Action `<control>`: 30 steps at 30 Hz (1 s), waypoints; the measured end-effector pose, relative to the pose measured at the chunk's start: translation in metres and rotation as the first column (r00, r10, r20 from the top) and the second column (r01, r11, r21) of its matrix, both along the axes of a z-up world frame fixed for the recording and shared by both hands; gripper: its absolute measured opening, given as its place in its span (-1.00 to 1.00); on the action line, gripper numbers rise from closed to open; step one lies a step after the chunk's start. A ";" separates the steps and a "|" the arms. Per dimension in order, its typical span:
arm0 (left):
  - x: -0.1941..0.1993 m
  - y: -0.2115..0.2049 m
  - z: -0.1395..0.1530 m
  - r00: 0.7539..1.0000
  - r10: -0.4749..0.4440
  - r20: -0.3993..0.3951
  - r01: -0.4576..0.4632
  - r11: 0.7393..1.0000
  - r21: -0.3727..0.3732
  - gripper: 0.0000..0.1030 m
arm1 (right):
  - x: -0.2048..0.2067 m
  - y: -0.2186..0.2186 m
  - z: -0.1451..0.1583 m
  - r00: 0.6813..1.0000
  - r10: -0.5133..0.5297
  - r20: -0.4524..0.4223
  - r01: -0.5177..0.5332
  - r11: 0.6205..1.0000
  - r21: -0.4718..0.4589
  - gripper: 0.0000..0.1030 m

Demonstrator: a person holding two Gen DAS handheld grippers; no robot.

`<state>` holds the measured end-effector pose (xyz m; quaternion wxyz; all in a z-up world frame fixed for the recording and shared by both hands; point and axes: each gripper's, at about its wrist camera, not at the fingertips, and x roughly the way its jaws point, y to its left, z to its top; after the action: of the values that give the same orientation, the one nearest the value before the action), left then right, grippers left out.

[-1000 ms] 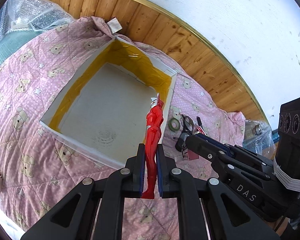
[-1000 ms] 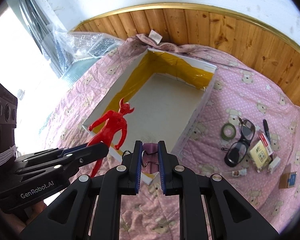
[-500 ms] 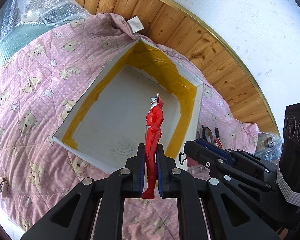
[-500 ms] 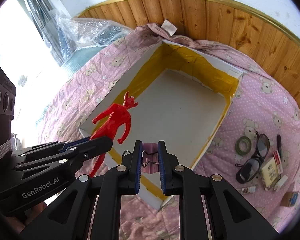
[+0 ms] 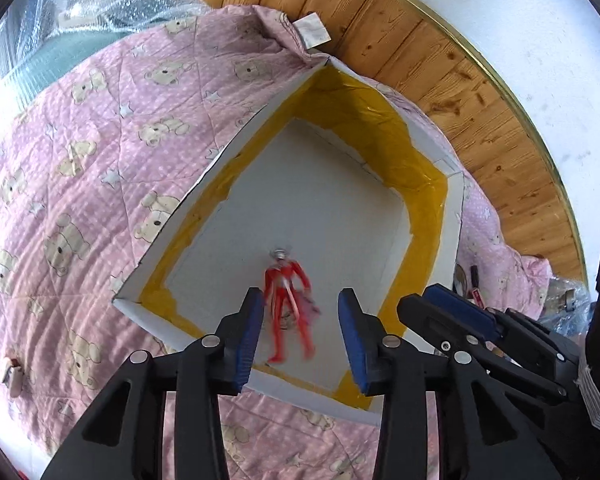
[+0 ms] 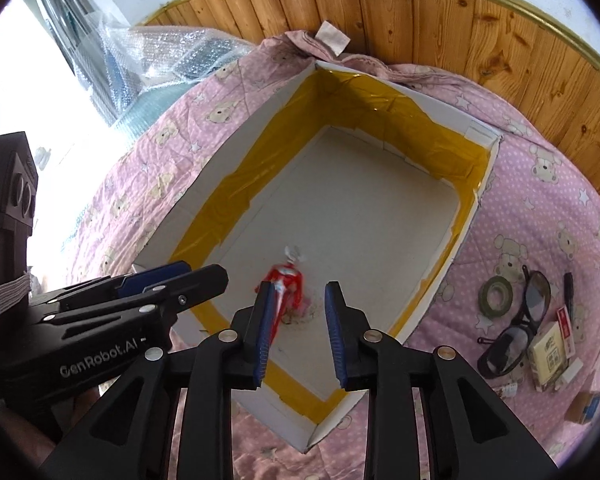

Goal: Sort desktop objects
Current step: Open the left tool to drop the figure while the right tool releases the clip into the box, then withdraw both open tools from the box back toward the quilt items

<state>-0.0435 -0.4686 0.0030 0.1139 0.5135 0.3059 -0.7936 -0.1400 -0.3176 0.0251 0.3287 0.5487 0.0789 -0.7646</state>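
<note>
A white box (image 5: 454, 216) lined with yellow tape lies on the pink bear-print quilt (image 5: 80, 184). Inside it, near the front wall, is the red toy figure (image 5: 286, 304), blurred with motion and touched by neither gripper. My left gripper (image 5: 300, 294) hangs open above it with nothing between its blue pads. In the right wrist view the box (image 6: 440, 108) holds the figure (image 6: 288, 280) with a small blurred pink item (image 6: 306, 305) beside it. My right gripper (image 6: 299, 286) is open over them. The left gripper (image 6: 180, 276) sits just to its left.
Right of the box on the quilt lie a green tape roll (image 6: 497, 290), dark sunglasses (image 6: 516, 332), a pen (image 6: 569, 292) and small packets (image 6: 550, 354). Bubble wrap (image 6: 160, 56) is piled at the far left. A wooden panel wall (image 6: 420, 12) stands behind.
Both grippers moved over the box and opened. The red figure left the left gripper and dropped into the box; the small pink item left the right gripper.
</note>
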 end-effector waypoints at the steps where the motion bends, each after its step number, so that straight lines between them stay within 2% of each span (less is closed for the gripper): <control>1: 0.000 0.000 -0.001 1.000 0.001 0.001 -0.001 1.000 0.003 -0.21 | 0.000 0.002 0.000 1.000 -0.004 0.005 0.004 1.000 -0.003 -0.46; 17: 0.010 0.031 0.025 0.999 -0.038 -0.010 0.038 0.999 0.012 -0.21 | 0.019 0.035 0.017 0.998 -0.051 0.041 0.054 0.995 -0.088 -0.44; 30: 0.029 0.077 0.063 0.992 -0.122 -0.036 0.120 0.991 -0.056 -0.21 | 0.053 0.088 0.040 0.990 -0.136 0.043 0.141 0.975 -0.169 -0.38</control>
<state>-0.0148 -0.3920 0.0656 0.0734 0.5123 0.2551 -0.8168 -0.0872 -0.2299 0.0650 0.3220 0.5342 -0.0308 -0.7810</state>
